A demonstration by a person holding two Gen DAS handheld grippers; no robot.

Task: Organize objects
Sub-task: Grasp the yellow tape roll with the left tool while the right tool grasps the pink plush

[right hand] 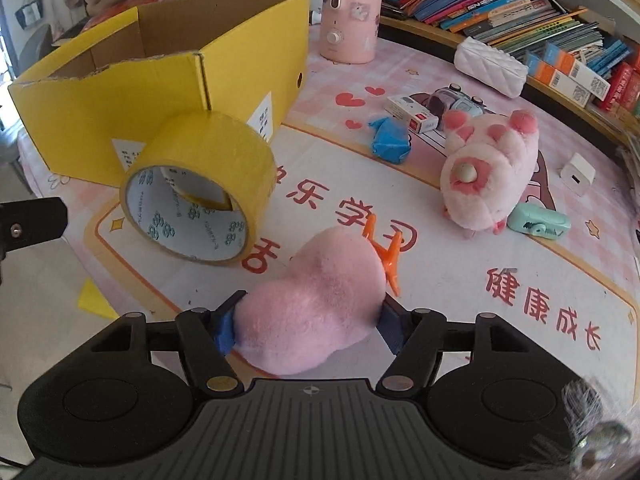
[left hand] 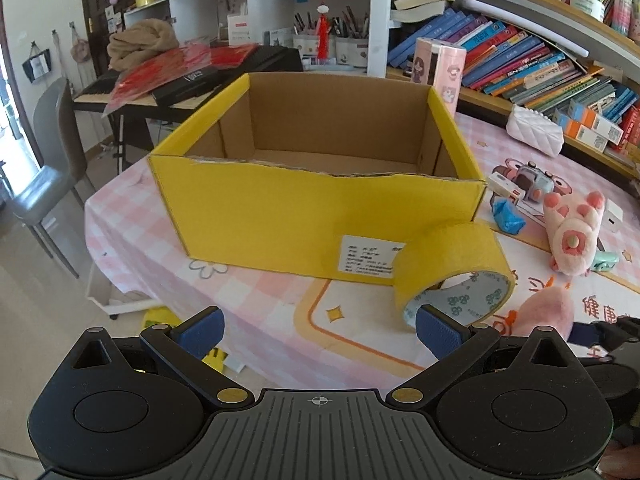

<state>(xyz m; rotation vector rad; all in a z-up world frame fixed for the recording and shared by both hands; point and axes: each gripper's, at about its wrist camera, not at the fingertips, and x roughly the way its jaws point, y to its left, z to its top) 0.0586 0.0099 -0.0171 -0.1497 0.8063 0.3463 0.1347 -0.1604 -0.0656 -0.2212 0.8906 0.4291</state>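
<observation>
An open yellow cardboard box (left hand: pixel 280 208) stands on the pink tablecloth; it also shows in the right wrist view (right hand: pixel 120 92). A yellow tape roll (left hand: pixel 448 268) leans on its front; it also shows in the right wrist view (right hand: pixel 204 184). My left gripper (left hand: pixel 318 332) is open and empty, its right fingertip by the roll's lower rim. My right gripper (right hand: pixel 310 330) is shut on a pink plush toy (right hand: pixel 316 300), which also shows in the left wrist view (left hand: pixel 548 312). An orange clip (right hand: pixel 384 248) lies just beyond it.
To the right lie a pink paw plush (right hand: pixel 488 172), a blue wad (right hand: pixel 390 140), a small white box (right hand: pixel 412 114), a toy car (right hand: pixel 452 102), a mint clip (right hand: pixel 538 222), a white charger (right hand: pixel 578 174) and a white quilted pouch (right hand: pixel 492 66). A pink appliance (right hand: pixel 350 8) stands behind. Bookshelves line the back.
</observation>
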